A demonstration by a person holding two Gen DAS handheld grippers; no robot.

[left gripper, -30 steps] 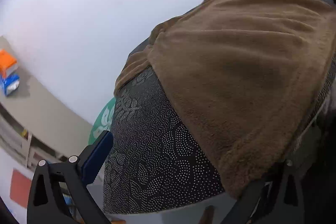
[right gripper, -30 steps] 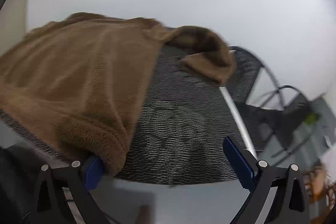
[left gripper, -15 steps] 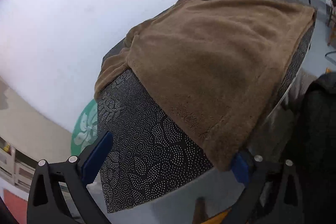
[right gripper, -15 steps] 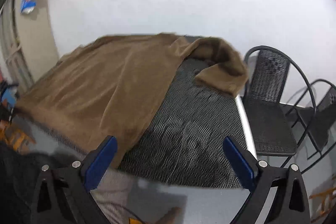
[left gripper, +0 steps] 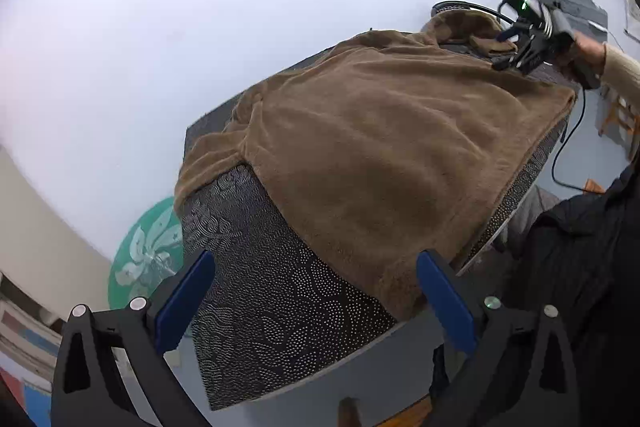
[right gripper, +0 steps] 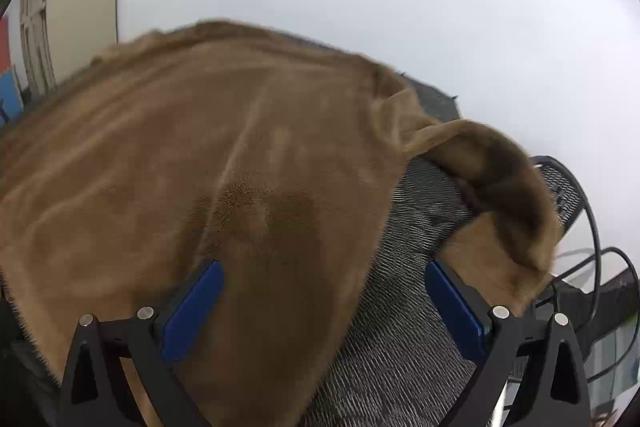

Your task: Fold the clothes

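I have pulled my left gripper point(left gripper: 316, 301) back from the brown fleece garment point(left gripper: 384, 155), which lies spread on the table point(left gripper: 280, 311) ahead of it; its jaws gape wide and empty. My right gripper point(right gripper: 324, 311) has moved in over the garment's edge, jaws wide apart, gripping nothing, so the next fold seems ready to start.

An indoor room of unclear kind is shown: a plain white wall point(left gripper: 200, 27), a desk point(left gripper: 280, 307) covered in dotted black cloth, black mesh metal chairs point(right gripper: 568, 187), and a green floral emblem point(left gripper: 148, 259).
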